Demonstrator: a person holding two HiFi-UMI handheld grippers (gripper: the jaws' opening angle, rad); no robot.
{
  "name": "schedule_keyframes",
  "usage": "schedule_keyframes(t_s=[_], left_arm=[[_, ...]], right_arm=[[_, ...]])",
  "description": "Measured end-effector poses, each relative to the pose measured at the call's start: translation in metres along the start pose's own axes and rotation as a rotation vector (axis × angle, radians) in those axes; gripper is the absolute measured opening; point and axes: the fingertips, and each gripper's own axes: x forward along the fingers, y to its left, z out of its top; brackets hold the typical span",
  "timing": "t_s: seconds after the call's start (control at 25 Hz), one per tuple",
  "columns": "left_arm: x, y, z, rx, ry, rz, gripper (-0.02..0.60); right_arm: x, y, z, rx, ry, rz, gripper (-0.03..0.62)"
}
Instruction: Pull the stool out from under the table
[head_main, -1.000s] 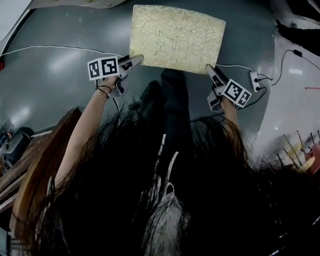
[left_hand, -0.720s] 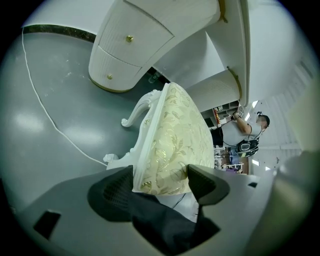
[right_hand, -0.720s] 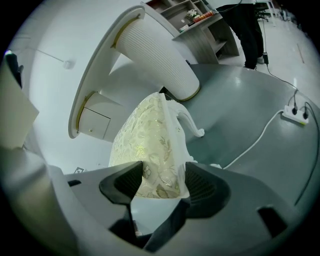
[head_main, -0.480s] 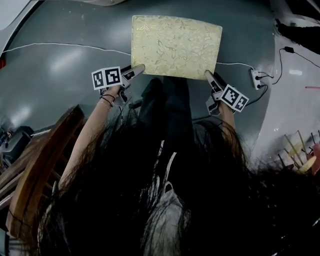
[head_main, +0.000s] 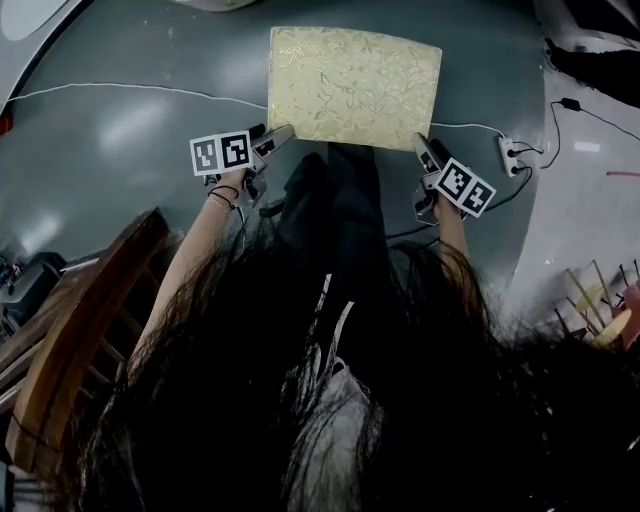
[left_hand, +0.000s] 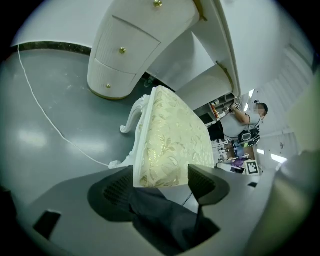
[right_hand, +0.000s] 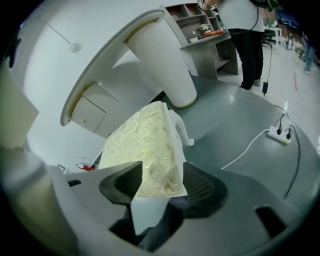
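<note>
Floor (head_main: 110, 140): grey-green, glossy, with a white cable (head_main: 130, 92) across it at the left and a power strip (head_main: 510, 155) at the right. The stool (head_main: 352, 85), cream-gold floral cushion on a white carved frame, stands on open floor in front of the operator, and I see the white worktop (left_hand: 125, 55) with its gold-knobbed drawers beyond its far side, not over it. Left gripper (head_main: 272, 138): at the stool's near-left corner, jaws part-way apart and clenched on that corner. In the left gripper view, the left pad lies against the white frame side and the right pad against the cushion's edge. Right gripper (head_main: 422, 148): at the near-right corner, likewise clenched on the stool. In the right gripper view, the cushion corner fills the gap between both pads, with the white underside of the frame hanging below. The operator's dark trouser legs (head_main: 335, 210) stand between the two grippers, just beside the stool's near edge. A wooden chair (head_main: 80, 350) stands at the lower left, well apart from the stool. A person (left_hand: 245, 117) and cluttered shelving (right_hand: 200, 25) show in the background. I see nothing lying on the floor just beside the stool other than the cable.
</note>
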Motion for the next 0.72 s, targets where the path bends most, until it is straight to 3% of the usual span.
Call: schedule_keyframes(t_s=[0.2,0.44,0.72], left_arm=[[-0.031,-0.026,-0.014,0.064,-0.072,-0.038,0.348],[-0.078,-0.068,-0.006,0.198,-0.153,-0.049,0.348],[-0.135,-0.157,0.004,0.267,-0.261,-0.170,0.348]], right_arm=[[-0.026,0.022,-0.013,-0.022,-0.042,0.070,0.261],[-0.071,0.072,-0.003,-0.138,-0.051,0.087,0.261],[-0.132,0.159,0.019,-0.203,-0.127,0.205,0.259]])
